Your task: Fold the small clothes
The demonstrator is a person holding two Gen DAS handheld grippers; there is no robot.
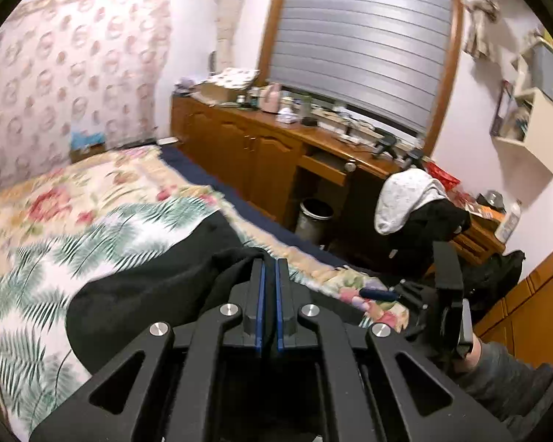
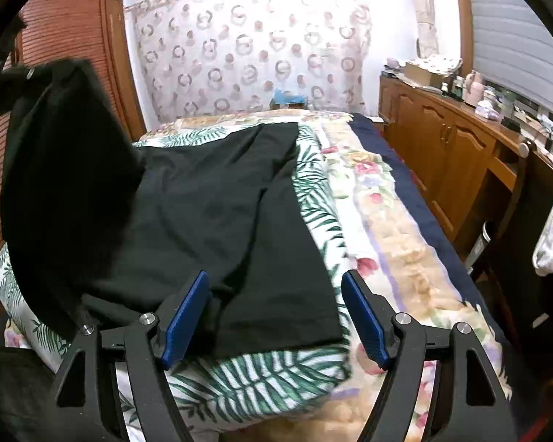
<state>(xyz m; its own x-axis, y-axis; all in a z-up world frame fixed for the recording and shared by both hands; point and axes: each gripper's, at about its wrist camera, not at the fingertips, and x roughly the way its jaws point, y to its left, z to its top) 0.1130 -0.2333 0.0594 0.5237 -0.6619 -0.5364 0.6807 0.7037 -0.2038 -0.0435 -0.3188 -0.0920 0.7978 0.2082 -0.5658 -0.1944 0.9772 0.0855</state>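
Two grippers over bed point(image 2: 387, 221). Left gripper point(image 1: 270, 269) pinched narrow on black garment point(image 2: 210, 213), one edge lifted. Right gripper point(image 2: 276, 294) spread wide, hovering above garment's near edge on leaf-print blanket point(image 2: 258, 375).

Matt black cloth garment point(image 2: 210, 199), soft printed cloth bedspread point(image 2: 372, 213), glossy varnished wood cabinets point(image 1: 247, 151), matt black plastic right gripper point(image 2: 276, 313), smooth blue pads point(image 2: 184, 316)

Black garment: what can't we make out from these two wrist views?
- Left wrist: the black garment disappears behind the left gripper; its near edge is hidden, and the pinch point is black on black.
- Right wrist: the lifted part covers the garment's left side and the bed beyond.
- Garment type: unclear in both views.
- Left wrist: bedspread pattern motion-blurred.
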